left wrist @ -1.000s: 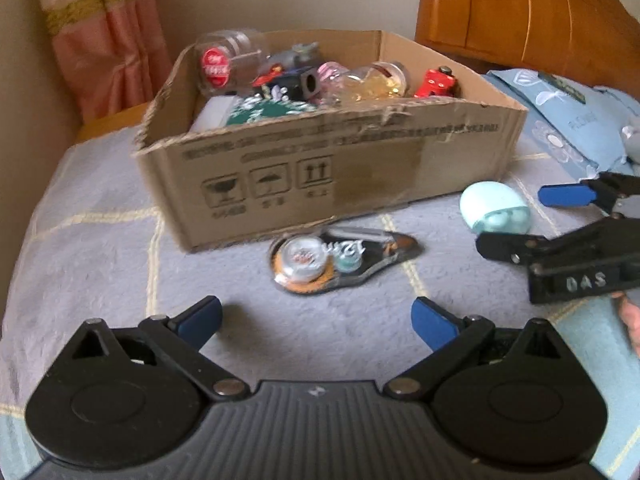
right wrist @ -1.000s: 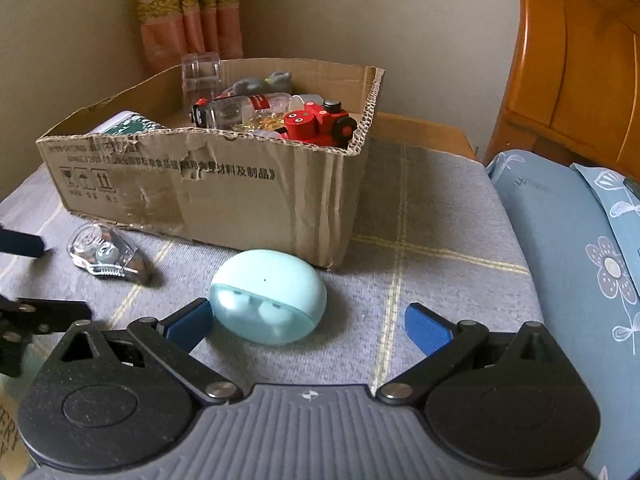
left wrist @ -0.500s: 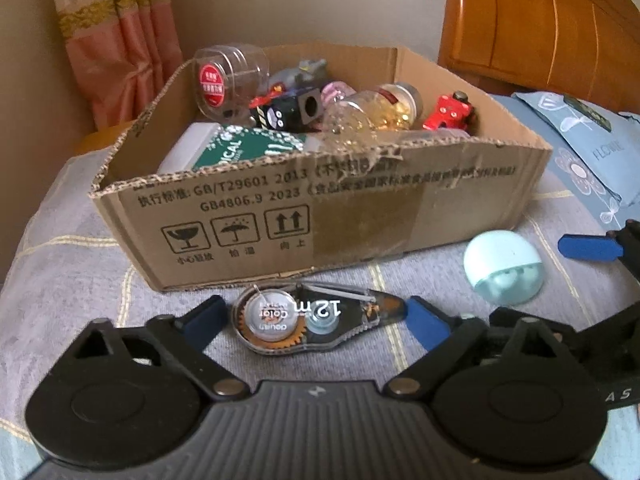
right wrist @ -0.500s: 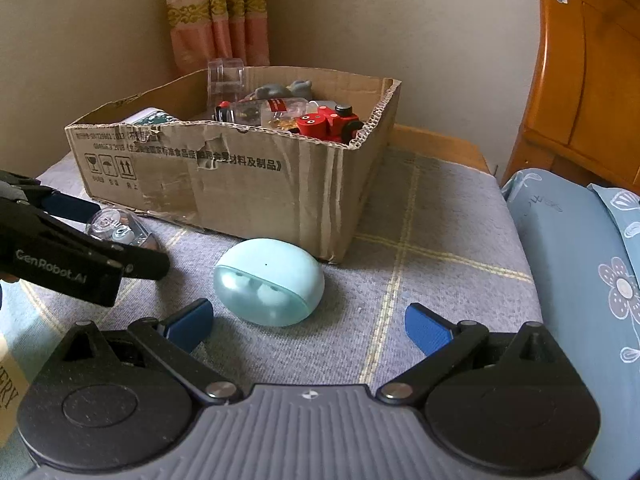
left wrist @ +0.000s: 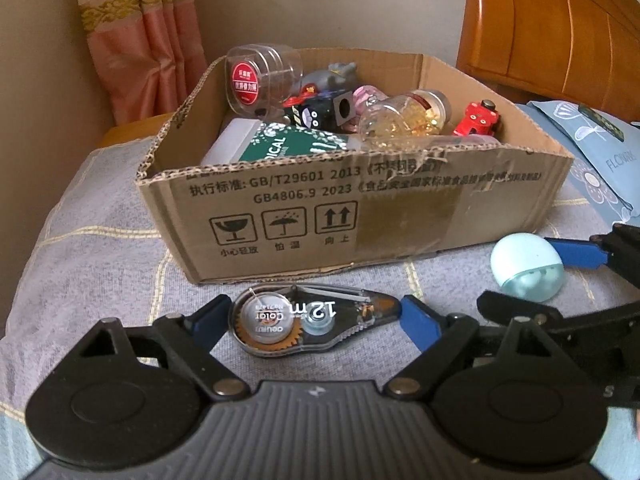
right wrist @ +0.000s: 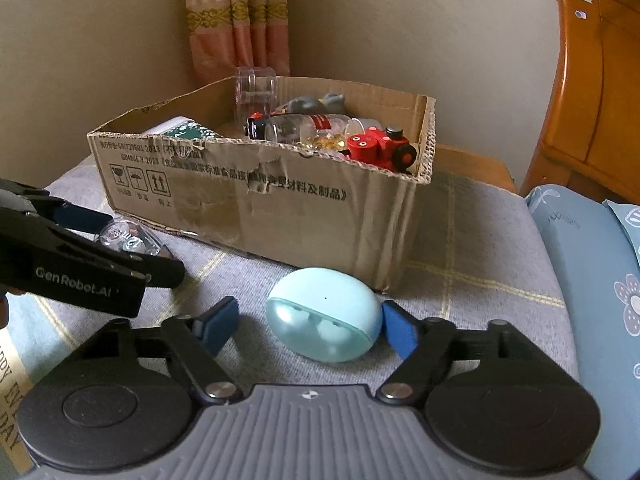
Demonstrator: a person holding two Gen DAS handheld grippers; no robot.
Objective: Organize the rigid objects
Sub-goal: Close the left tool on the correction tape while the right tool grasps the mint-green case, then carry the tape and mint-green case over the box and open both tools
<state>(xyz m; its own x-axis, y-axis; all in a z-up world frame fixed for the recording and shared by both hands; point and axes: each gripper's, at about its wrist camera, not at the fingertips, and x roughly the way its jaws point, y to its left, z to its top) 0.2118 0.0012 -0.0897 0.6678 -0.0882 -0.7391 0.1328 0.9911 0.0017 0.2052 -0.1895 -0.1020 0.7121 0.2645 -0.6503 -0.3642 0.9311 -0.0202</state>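
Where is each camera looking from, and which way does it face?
Left wrist: sits on the left gripper, faces down and forward at the tape roller held between its fingers; the right gripper's fingers show at right.
Right wrist: sits on the right gripper, faces the earbud case as its jaws are closing around it; the left gripper shows at left.
Both see the cardboard box and the bed cover.

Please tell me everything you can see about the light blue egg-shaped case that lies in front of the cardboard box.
The light blue case is a smooth, rounded pebble of glossy plastic. Its upper shell is opaque with one tiny dark dot; its lower part is translucent, and two pale earbud-like shapes show through. It lies closed on the grey checked blanket, just before the near corner of the cardboard box, apart from it. It sits between the closing jaws of the right gripper: one blue pad seems to touch it, the other stands clear.
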